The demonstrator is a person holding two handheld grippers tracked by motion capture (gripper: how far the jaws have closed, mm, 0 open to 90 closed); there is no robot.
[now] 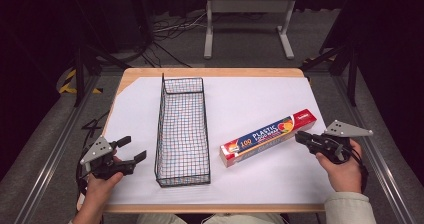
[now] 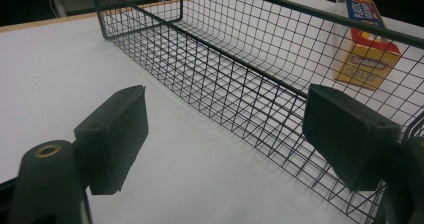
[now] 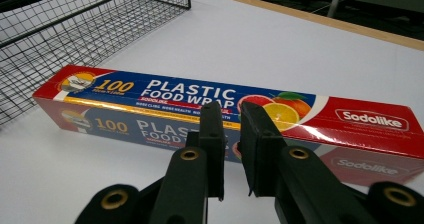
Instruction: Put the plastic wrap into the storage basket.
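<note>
Box of plastic wrap (image 1: pixel 270 138) lying flat on the white sheet (image 1: pixel 250 104) that covers the bench (image 1: pixel 210 72), right of the wire basket (image 1: pixel 182 134), slanted so that its far end points up and to the right in the high view. Near end of the box just beside the basket's right wall, apart from it.

Right tongs (image 1: pixel 300 136) held level at the box's right end, tips just at its front edge in the high view; whether touching cannot be told there. From the right gripper view, right tongs (image 3: pixel 231 149) aimed at the long front face of the box (image 3: pixel 225 114), jaws nearly pressed together with only a narrow slit between them, nothing pinched, box lying just beyond the tips.

Left tongs (image 1: pixel 131 149) at the bench's left edge, left of the basket, well apart from the box. Jaws spread wide, nothing between them. In the left gripper view, left tongs (image 2: pixel 225 134) looking across the basket's (image 2: pixel 225 79) near wall, with the box (image 2: pixel 367 39) seen on end through the mesh on the basket's far side.
</note>
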